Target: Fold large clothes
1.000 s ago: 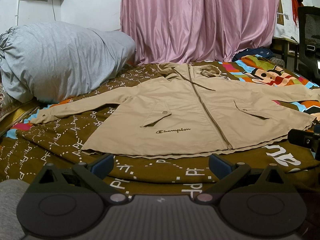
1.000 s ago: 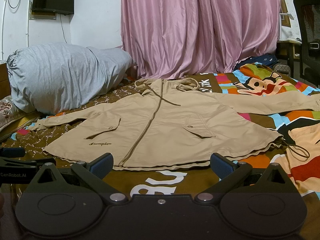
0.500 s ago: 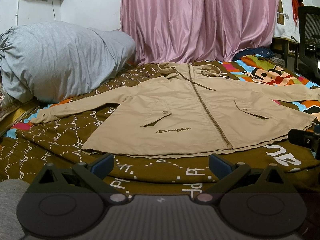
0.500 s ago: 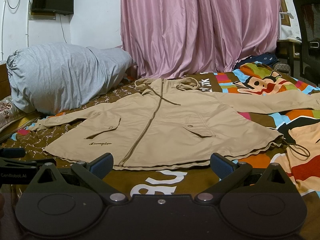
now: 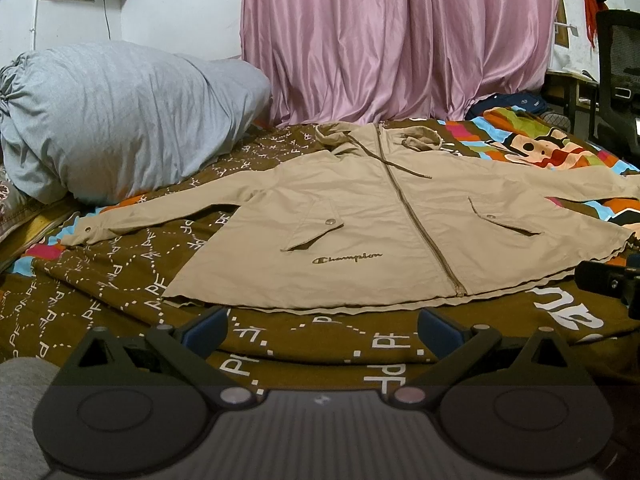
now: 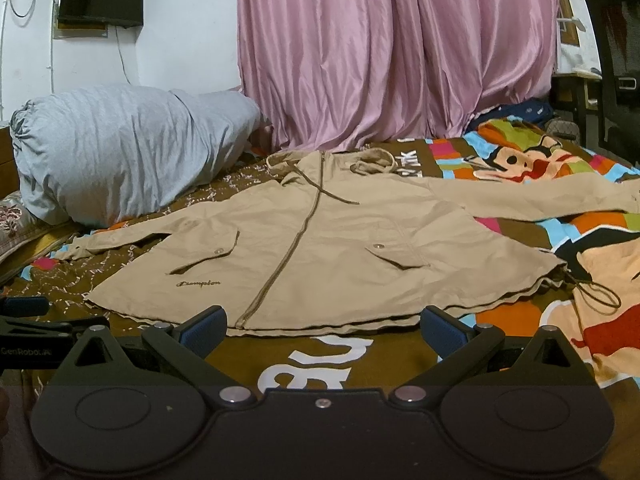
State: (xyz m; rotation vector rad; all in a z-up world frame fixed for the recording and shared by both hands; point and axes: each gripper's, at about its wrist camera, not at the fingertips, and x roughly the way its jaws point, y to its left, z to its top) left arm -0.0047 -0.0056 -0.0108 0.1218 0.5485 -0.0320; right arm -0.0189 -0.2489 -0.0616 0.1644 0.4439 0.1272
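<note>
1. While both grippers hover near the hem, the tan jacket point(image 5: 384, 236) lies flat and zipped on the bed point(image 5: 120, 304), "Champion" stitched near its left pocket.
2. Left gripper point(image 5: 322, 326) fingers spread apart, empty.
3. Right gripper point(image 6: 324, 326) fingers equally wide; "GenRobot.AI" reads at far left.

jacket point(image 5: 384, 232) on bed point(image 5: 120, 292), bundle point(image 5: 120, 120) behind-left

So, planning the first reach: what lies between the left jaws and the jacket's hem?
Only bare bedspread, in the left wrist view; the jacket lies just beyond.
</note>
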